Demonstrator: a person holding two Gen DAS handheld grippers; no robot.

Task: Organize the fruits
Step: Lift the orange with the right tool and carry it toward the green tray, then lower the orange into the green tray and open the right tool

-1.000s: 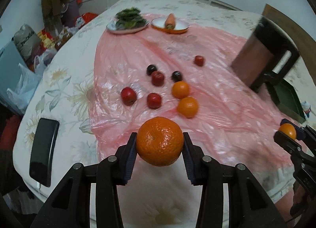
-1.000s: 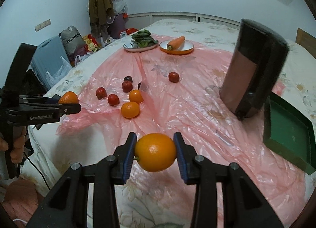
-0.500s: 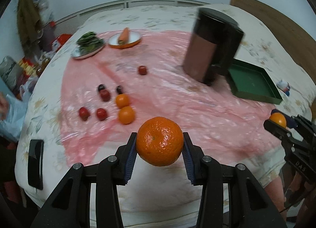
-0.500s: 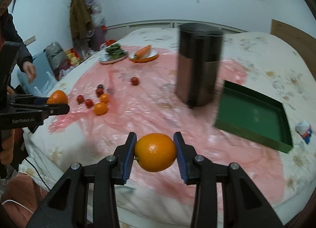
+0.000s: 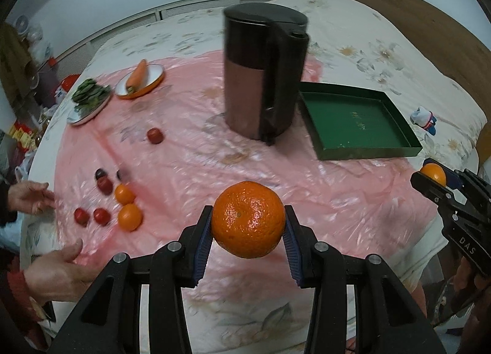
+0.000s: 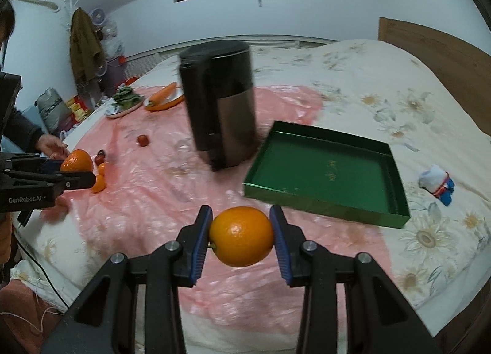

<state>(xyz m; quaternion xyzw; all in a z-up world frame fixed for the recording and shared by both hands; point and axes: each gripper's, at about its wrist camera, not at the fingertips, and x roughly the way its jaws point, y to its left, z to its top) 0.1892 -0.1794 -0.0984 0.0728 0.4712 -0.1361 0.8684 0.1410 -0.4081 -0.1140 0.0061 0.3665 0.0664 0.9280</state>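
On the bed [image 6: 399, 84], going from big things to small:

Bed: I see a flowery cover on it, and a wooden board stands behind it.
Pink sheet [image 5: 214, 151]: It is thin plastic, and it lies over the middle of the bed.
Black jug [image 5: 264, 78]: It stands up on the pink sheet, and it looks a bit blurry to me.
Green tray [image 6: 396, 188]: It lies flat just beside the jug. I see no fruit in it.
Two plates: One plate holds green leaves [image 5: 90, 94]. The one next to it holds a carrot [image 5: 137, 73]. Both sit at the far end of the sheet.
My left gripper [image 5: 248, 223]: Its pads press on a bumpy orange [image 5: 248, 219], one on each side. I hold it up in the air over the near part of the sheet.
My right gripper [image 6: 241, 236]: Its pads squeeze a smooth orange [image 6: 241, 236]. I hold it in the air near the front edge of the tray.
Loose fruit: Two small oranges [image 5: 127, 208] lie close together on the sheet. Some small red fruits [image 5: 92, 216] and dark ones [image 5: 101, 173] lie near them. One red fruit [image 5: 154, 135] lies alone, nearer the jug.
Other hands [image 5: 58, 271]: Two bare hands reach in near the loose fruit.
Small sock [image 6: 437, 183]: It lies on the bed cover beyond the tray.
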